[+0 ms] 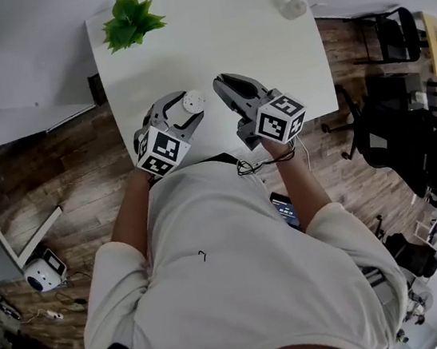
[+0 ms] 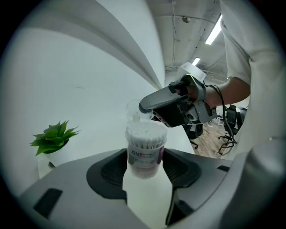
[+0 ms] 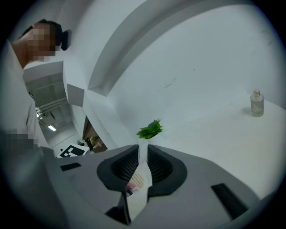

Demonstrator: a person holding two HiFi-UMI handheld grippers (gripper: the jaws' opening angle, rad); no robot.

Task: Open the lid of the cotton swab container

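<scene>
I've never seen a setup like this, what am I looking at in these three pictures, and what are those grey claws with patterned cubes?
There is no robot: a person holds a two-jaw gripper in each hand, and the cubes are part of them. One picture comes from a camera on the person's head, looking down at a white table. The other two come from cameras riding on each gripper, looking along its jaws. On the table stand a green plant and a clear bottle. The left gripper clasps the cotton swab container by its sides; the right gripper pinches its clear lid, tipped up.
</scene>
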